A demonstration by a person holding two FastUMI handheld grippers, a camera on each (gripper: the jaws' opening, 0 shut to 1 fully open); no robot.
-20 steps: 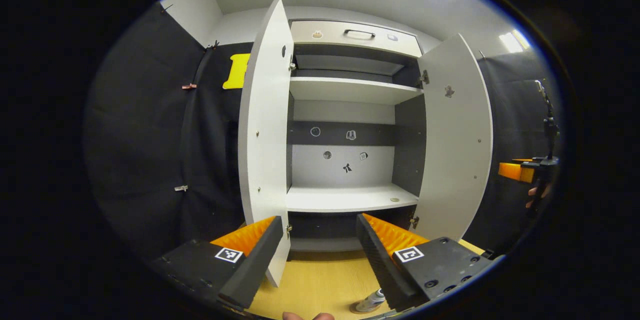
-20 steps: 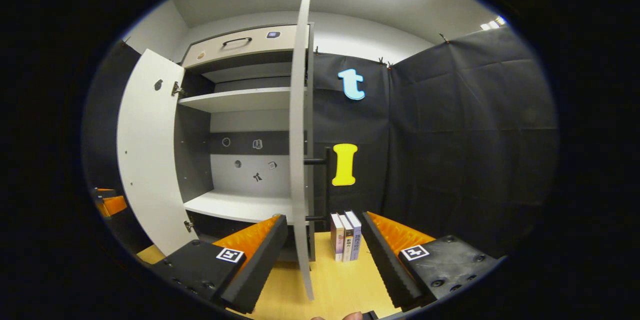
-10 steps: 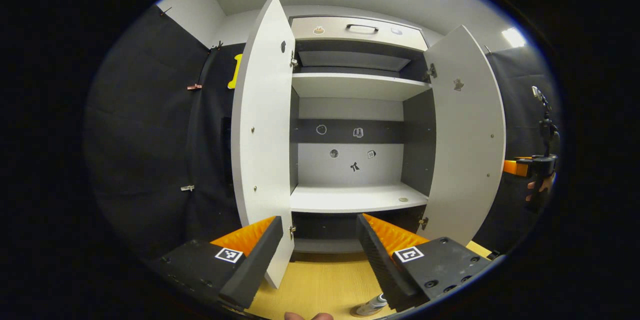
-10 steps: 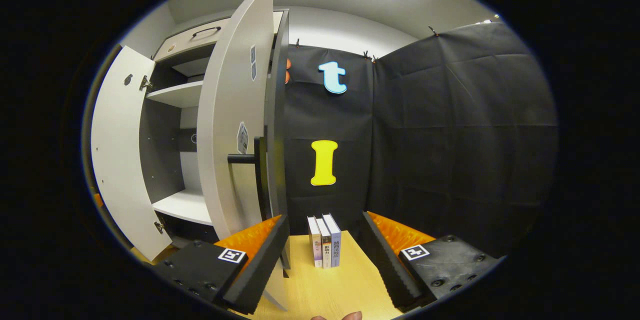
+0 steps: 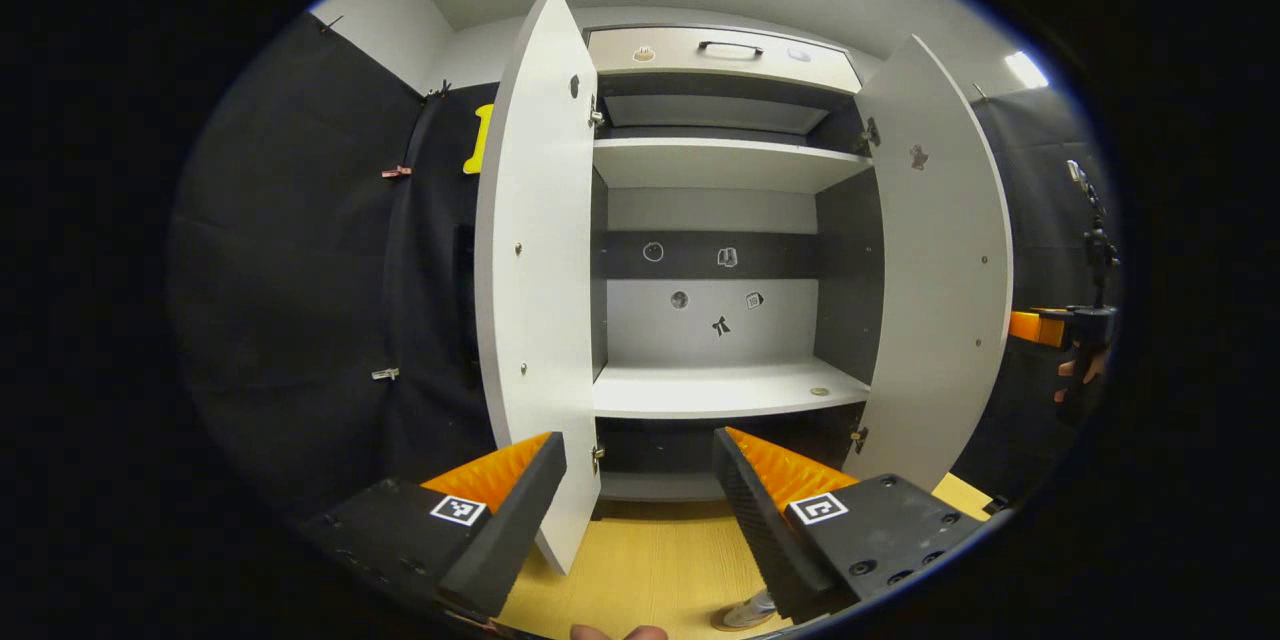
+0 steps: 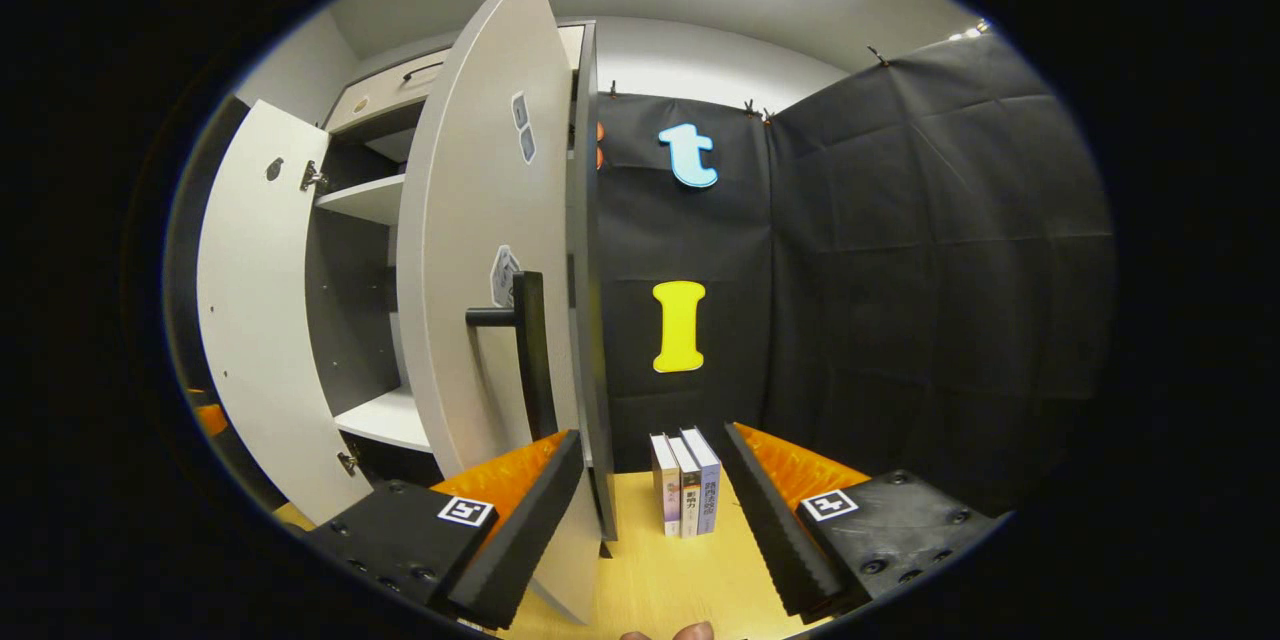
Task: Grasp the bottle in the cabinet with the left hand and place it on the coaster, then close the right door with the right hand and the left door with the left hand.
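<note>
The tall white-and-grey cabinet (image 5: 720, 220) stood on the pale wooden counter (image 5: 650, 560) with its shelves bare apart from a small round thing on the lower shelf, too small to identify. Both doors stood open. In the left gripper view the white left door (image 5: 535, 270) stood nearly edge-on just beyond the left gripper (image 5: 640, 490), whose jaws were spread wide and held nothing. The white right door (image 5: 940, 260) hung part-way round. In the right gripper view that same right door (image 6: 480, 260) showed its outer face and black bar handle (image 6: 528, 350), angled toward closing but short of the cabinet front. The right gripper (image 6: 650, 490) sat just before the door's lower edge, jaws wide apart and empty; whether one finger touched the panel could not be told.

Three slim upright books (image 6: 685, 480) stood on the counter beside the cabinet. At the bottom edge of the left gripper view a small pale bottle (image 5: 745, 610) showed on the counter, partly hidden behind the gripper; a thin disc under it looked like the coaster, though that was hard to confirm.

Judging by this, the bottle step looked done. The right door seemed mid-closing, and the left door remained fully to do.
</note>
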